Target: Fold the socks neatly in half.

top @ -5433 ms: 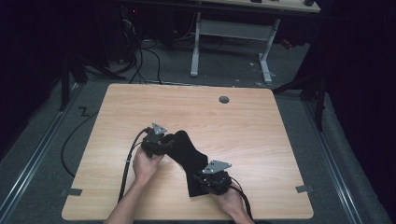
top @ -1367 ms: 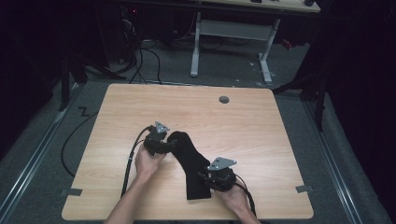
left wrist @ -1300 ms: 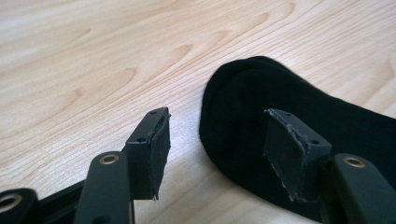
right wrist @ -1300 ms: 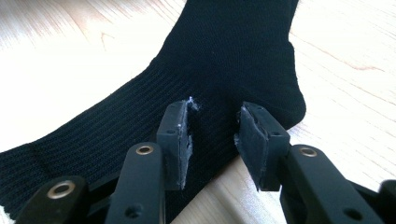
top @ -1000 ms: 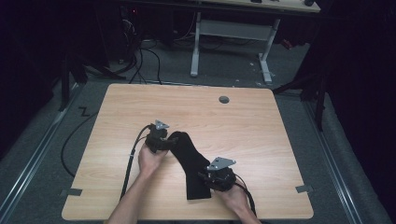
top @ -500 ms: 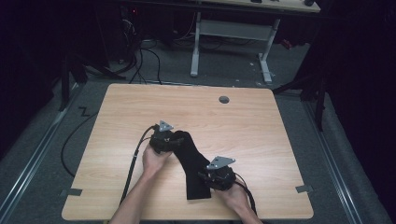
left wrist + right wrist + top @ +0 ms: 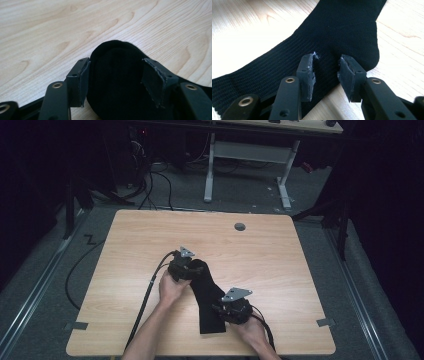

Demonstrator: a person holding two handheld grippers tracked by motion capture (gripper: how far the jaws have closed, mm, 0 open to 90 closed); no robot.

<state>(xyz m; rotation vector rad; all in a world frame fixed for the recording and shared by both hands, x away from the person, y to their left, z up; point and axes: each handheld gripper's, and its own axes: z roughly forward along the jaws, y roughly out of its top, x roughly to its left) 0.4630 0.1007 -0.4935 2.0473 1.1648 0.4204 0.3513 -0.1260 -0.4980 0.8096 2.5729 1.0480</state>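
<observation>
High view: black sock (image 7: pixel 209 299) lies flat on the table (image 7: pixel 125 250). Left gripper (image 7: pixel 181 268) straddles the toe, right gripper (image 7: pixel 235 310) the heel; both appear released. Next: pinching shut.

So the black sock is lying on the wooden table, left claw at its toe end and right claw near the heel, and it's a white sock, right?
Not white: the sock is black, as the right gripper view shows. The rest holds: it lies on the wooden table, the left claw straddles its toe end, and the right claw sits near the heel.
</observation>
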